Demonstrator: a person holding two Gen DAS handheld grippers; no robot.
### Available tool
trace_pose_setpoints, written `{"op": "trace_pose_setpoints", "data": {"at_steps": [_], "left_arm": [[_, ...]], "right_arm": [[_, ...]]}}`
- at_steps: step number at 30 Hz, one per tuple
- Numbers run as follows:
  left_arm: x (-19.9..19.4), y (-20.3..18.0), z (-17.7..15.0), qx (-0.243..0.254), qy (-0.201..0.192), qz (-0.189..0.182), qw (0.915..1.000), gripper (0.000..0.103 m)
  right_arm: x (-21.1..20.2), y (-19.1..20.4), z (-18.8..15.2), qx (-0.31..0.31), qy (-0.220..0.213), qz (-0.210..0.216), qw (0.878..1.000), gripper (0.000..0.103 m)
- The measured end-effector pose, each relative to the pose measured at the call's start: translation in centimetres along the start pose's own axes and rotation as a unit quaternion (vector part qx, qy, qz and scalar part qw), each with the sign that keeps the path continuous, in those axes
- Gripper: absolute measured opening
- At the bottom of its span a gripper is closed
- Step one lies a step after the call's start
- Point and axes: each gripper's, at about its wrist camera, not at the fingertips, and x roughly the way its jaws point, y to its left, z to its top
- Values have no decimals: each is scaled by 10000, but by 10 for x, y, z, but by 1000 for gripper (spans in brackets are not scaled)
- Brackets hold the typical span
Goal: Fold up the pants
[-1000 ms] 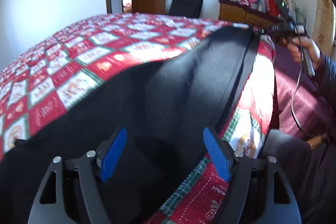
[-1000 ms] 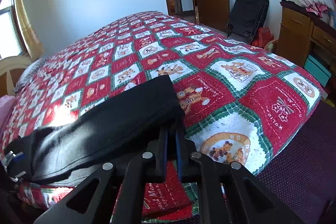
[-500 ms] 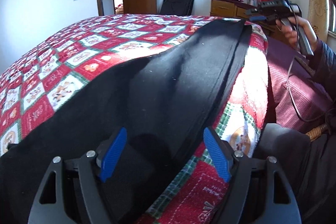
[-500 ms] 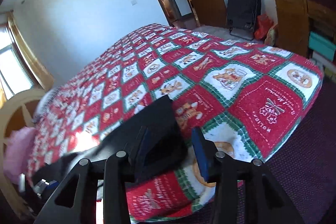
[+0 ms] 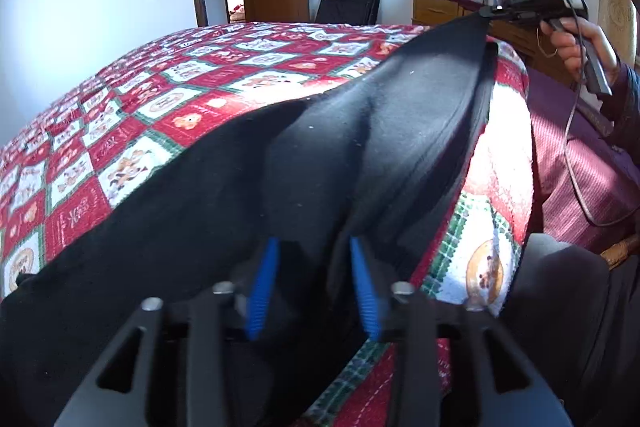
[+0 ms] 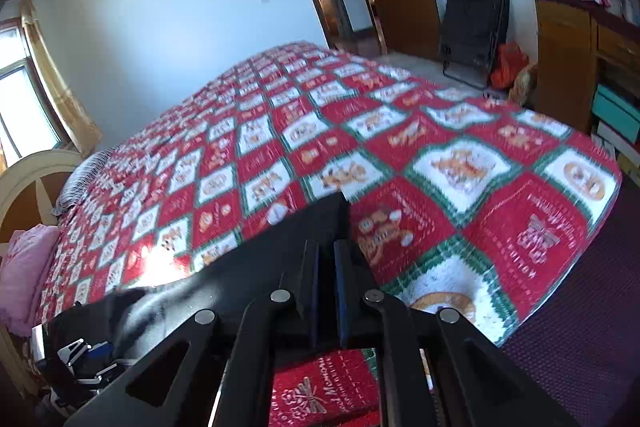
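Wide bed mostly bare past the black pants, open floor on its far side, dresser and black chair by the wall

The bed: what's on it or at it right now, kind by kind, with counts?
Black pants: 1
Red patchwork quilt: 1
Pink pillow: 1
Grippers: 2, left and right, both shut on the pants
Total: 5

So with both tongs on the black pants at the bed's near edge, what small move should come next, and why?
Probably lift both ends together and carry them across the quilt. The right tongs pinch one end of the black pants, already raised; the left tongs, jaws just closing, have gathered a bunch of cloth at the other.
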Motion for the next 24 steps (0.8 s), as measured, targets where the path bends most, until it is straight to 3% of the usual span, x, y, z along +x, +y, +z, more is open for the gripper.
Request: {"op": "trace_pose_setpoints", "data": {"at_steps": [4, 9, 17, 18, 20, 21, 24], "left_arm": [[-5, 5, -4, -120, -64, -254, 9996, 23], [-5, -10, -9, 218, -53, -246, 9994, 23], [-4, -14, -10, 405, 32, -336, 9986, 23], [-4, -15, -11, 403, 23, -345, 9986, 23], [-6, -15, -11, 371, 45, -411, 9985, 23], [-7, -16, -12, 385, 43, -424, 9984, 23], [-9, -22, -14, 511, 86, -517, 9973, 23]], "right_arm": [[-3, -7, -6, -42, 44, -141, 9999, 7], [20, -26, -26, 32, 409, -361, 9985, 7], [16, -26, -30, -155, 426, -431, 9980, 7], [17, -25, -30, -197, 414, -455, 9979, 9], [16, -26, -27, -182, 362, -581, 9975, 25], [13, -28, -24, -142, 278, -663, 9973, 38], [7, -31, -9, 60, 65, -436, 9990, 42]]}}
